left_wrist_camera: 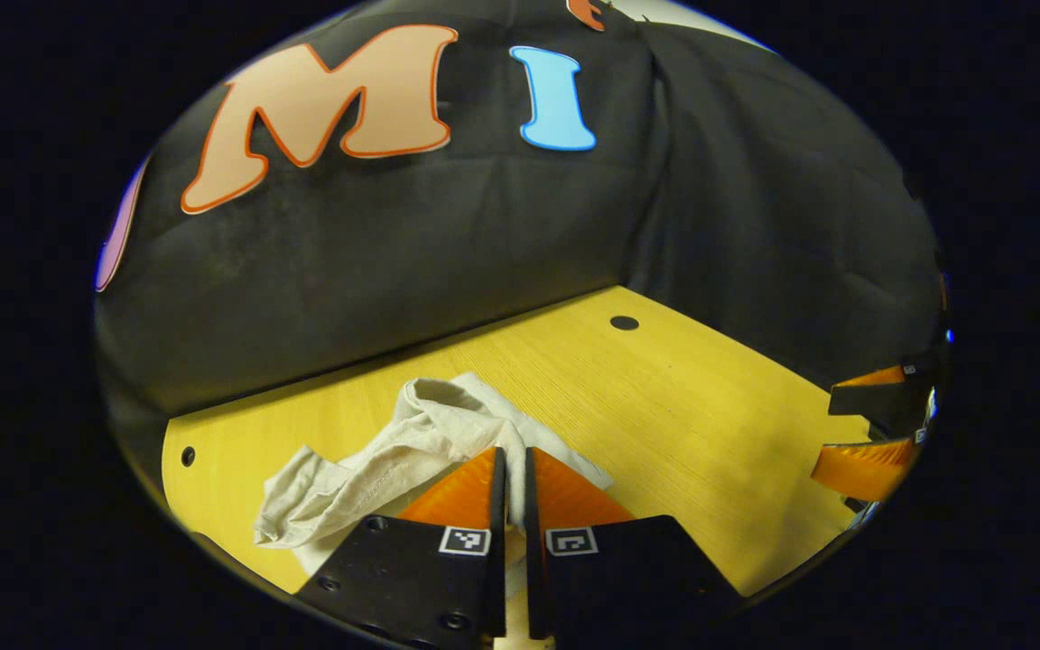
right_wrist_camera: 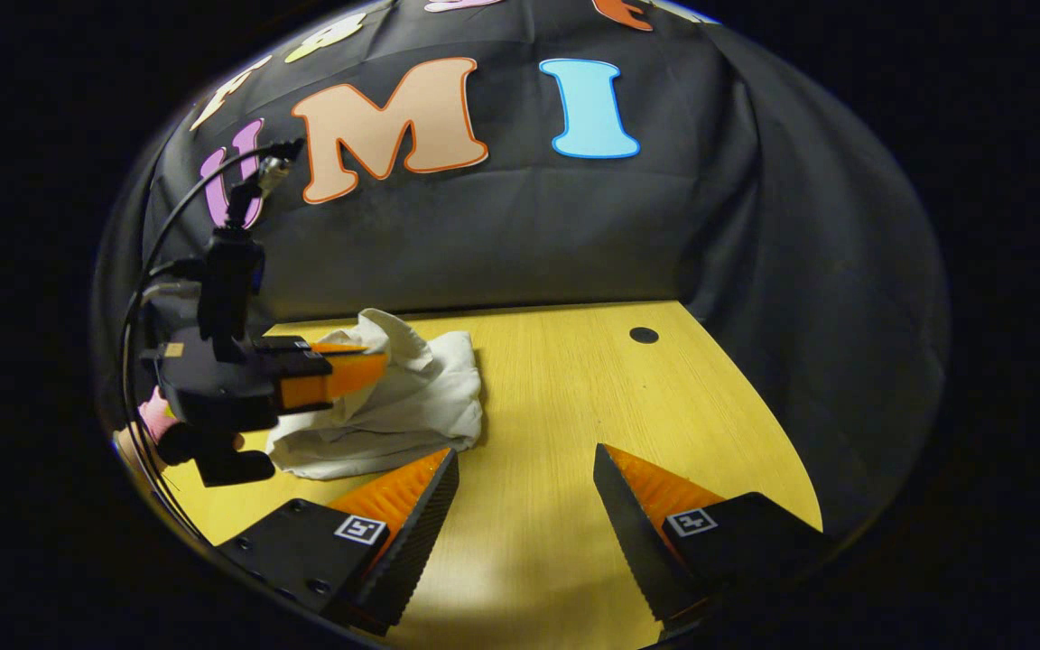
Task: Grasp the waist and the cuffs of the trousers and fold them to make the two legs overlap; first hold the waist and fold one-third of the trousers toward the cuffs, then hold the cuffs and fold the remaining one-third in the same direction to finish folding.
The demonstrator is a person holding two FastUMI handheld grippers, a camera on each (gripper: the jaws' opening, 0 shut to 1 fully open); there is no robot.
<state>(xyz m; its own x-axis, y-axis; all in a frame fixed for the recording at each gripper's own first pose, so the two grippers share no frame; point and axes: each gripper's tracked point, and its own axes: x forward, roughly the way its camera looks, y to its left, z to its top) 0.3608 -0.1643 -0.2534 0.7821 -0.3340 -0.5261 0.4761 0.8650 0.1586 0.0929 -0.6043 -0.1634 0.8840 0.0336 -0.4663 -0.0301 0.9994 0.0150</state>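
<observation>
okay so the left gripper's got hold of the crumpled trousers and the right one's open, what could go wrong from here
1. The crumpled off-white cloth trousers lie bunched on the yellow wooden table, so waist and cuffs are hard to tell apart; the left gripper, shut on the fabric, may hold the wrong part.
2. Its fingers pinch a thin fold, which could slip when lifted.
3. The right gripper hangs open beside the heap, holding nothing; pulling one-handed may tangle the legs further.

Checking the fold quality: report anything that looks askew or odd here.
The trousers lie crumpled in a heap near the table's back edge, not flat. The left gripper pinches a bit of them; the right gripper is open, over bare table.
</observation>
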